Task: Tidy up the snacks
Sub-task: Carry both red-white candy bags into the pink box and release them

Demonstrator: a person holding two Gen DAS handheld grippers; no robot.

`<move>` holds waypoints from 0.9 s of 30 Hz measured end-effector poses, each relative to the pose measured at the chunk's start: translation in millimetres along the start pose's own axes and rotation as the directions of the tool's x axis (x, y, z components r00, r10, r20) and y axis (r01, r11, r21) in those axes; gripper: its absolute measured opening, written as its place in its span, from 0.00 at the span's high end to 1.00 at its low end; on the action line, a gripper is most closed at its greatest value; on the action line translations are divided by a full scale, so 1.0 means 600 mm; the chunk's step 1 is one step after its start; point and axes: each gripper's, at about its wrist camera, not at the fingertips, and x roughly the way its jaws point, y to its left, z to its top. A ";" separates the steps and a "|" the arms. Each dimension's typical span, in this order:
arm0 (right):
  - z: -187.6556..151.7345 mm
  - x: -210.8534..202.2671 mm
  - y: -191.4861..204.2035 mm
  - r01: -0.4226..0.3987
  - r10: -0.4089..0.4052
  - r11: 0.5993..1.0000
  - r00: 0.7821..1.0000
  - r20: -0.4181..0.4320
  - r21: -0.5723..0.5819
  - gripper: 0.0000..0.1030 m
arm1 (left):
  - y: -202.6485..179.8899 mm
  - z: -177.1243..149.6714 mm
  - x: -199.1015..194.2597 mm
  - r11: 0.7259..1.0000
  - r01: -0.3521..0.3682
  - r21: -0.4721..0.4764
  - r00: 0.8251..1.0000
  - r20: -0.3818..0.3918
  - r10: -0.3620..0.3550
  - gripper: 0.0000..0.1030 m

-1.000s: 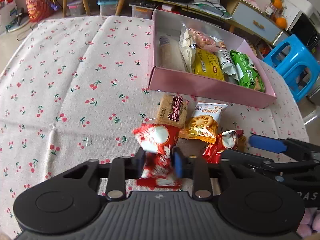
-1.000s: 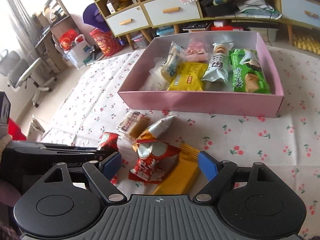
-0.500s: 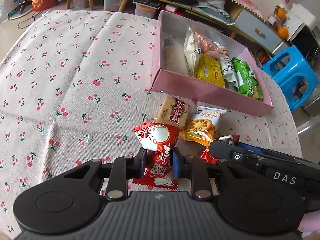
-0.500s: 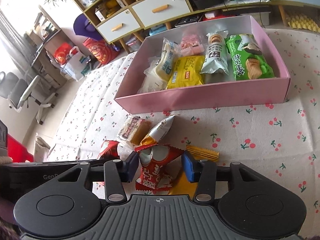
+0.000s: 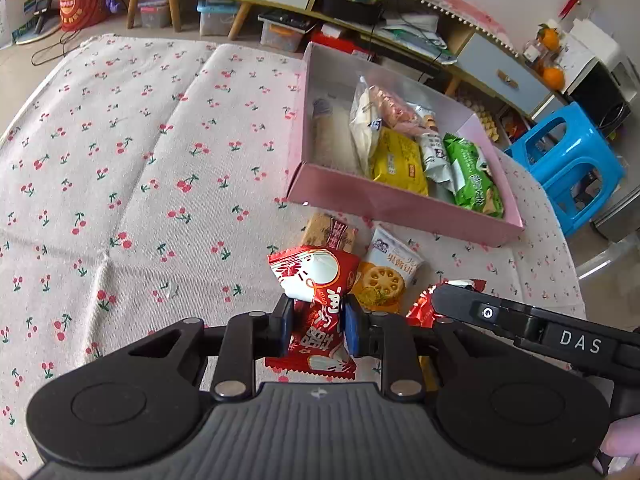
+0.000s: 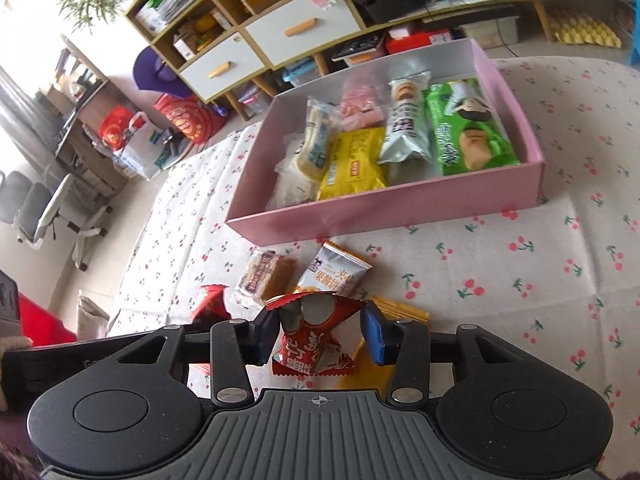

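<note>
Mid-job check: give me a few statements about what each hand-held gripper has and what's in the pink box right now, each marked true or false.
1. The left hand-held gripper is shut on a red snack packet. True.
2. The right hand-held gripper is empty. False: a second red packet sits between its fingers, though a gap shows beside the right pad, so the grip isn't clearly closed.
3. The pink box is empty. False: it holds several snacks, including a yellow packet and a green packet.
4. A lotus-root biscuit packet lies on the cherry-print tablecloth outside the box. True.
5. The green packet lies at the box's left end. False: it is at the right end.
</note>
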 end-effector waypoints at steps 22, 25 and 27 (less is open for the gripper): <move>0.070 -0.055 -0.055 -0.015 -0.006 0.994 0.982 0.186 0.112 0.58 | -0.063 0.018 -0.023 0.999 0.037 0.004 0.993 0.111 -0.037 0.77; 0.082 -0.054 -0.067 -0.017 -0.011 0.993 0.972 0.234 0.114 0.58 | -0.081 0.028 -0.018 0.999 0.019 0.038 0.991 0.132 -0.024 0.77; 0.090 -0.051 -0.075 -0.022 -0.008 0.993 0.968 0.249 0.119 0.58 | -0.091 0.038 -0.015 0.999 0.015 0.049 0.989 0.146 -0.022 0.77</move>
